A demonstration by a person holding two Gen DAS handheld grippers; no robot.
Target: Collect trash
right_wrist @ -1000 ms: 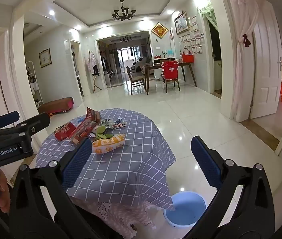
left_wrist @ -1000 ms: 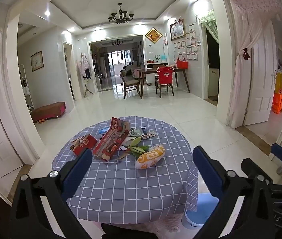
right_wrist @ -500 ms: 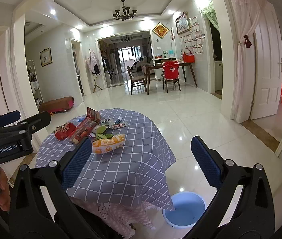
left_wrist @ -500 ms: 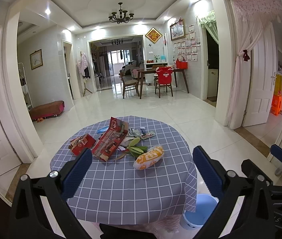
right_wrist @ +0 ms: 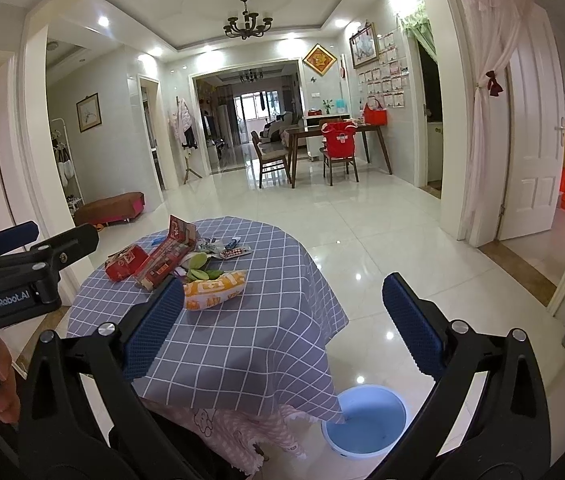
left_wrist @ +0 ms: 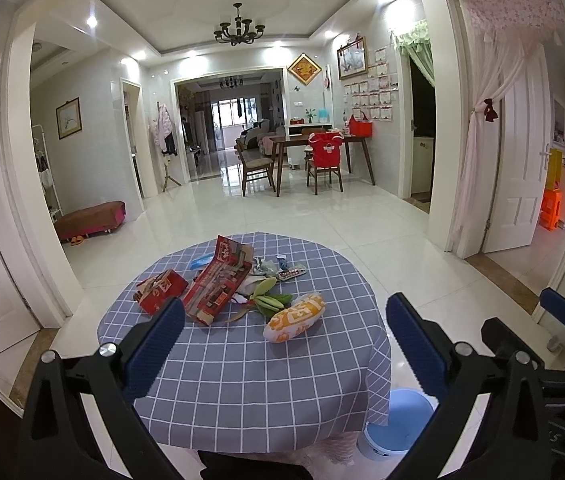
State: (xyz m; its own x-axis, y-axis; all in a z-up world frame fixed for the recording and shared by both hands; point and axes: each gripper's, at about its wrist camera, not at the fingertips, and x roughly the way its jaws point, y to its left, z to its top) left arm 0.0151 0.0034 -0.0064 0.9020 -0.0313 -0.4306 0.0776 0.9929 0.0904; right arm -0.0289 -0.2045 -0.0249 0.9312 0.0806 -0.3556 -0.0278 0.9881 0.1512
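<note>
Trash lies in a pile on the far half of a round table with a grey checked cloth (left_wrist: 242,380): a yellow snack bag (left_wrist: 294,317), a long red carton (left_wrist: 220,282), a small red box (left_wrist: 160,291), green peels (left_wrist: 270,300) and small wrappers (left_wrist: 282,268). The same yellow bag (right_wrist: 214,288) and carton (right_wrist: 164,258) show in the right wrist view. My left gripper (left_wrist: 284,344) is open and empty, held above the table's near side. My right gripper (right_wrist: 282,318) is open and empty, over the table's right edge. A blue bin (right_wrist: 366,420) stands on the floor right of the table.
The blue bin (left_wrist: 398,420) also shows in the left wrist view, partly under the cloth's hem. White tiled floor (right_wrist: 382,240) lies beyond the table. A dining table with chairs (left_wrist: 314,156) stands far back. A white door (right_wrist: 534,140) is at the right.
Both views have shifted only slightly; the table sits a little lower and nearer in the left wrist view. Both grippers stay open and empty.
</note>
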